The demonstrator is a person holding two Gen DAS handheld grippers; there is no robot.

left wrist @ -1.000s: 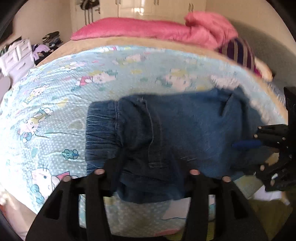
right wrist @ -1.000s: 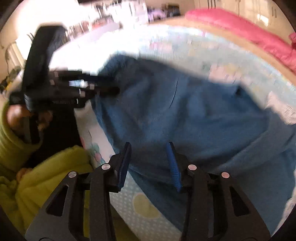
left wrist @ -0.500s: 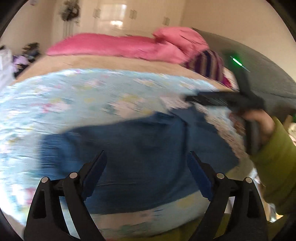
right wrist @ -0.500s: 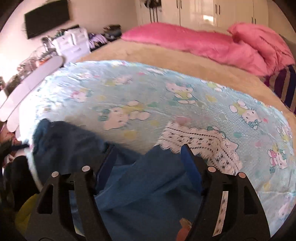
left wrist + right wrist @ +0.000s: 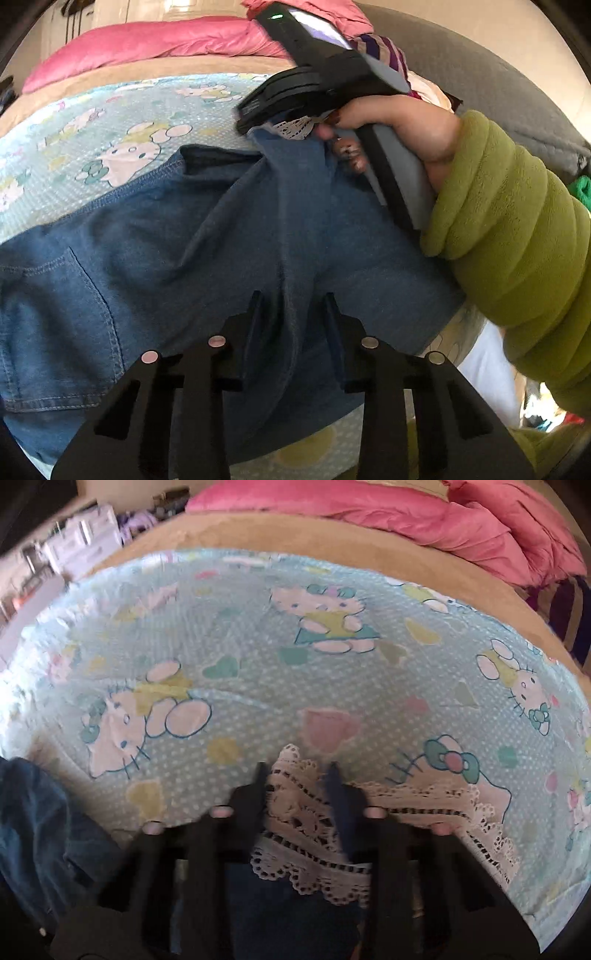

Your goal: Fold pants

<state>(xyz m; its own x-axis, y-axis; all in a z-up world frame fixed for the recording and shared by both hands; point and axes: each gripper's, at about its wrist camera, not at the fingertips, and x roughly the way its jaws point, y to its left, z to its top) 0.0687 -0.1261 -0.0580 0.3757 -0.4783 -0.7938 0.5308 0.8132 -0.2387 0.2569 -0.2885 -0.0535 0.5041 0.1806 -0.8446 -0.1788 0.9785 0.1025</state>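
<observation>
On the bed, both grippers' fingers [image 5: 258, 314] have just clamped the pants [image 5: 166, 240]

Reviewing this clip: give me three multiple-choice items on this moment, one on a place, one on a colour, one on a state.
1. Where do the pants lie?
A. on the printed bedsheet
B. on a chair
C. on the floor

2. What colour is the person's sleeve?
A. red
B. green
C. white

3. What is the right gripper closed on?
A. nothing
B. a pillow
C. the white lace hem

Answers:
1 A, since the denim is spread over the cartoon-cat sheet.
2 B, since the fleecy sleeve behind the hand is olive green.
3 C, since the lace sits pinched between its fingers, whose jaws have just been closing.
</observation>
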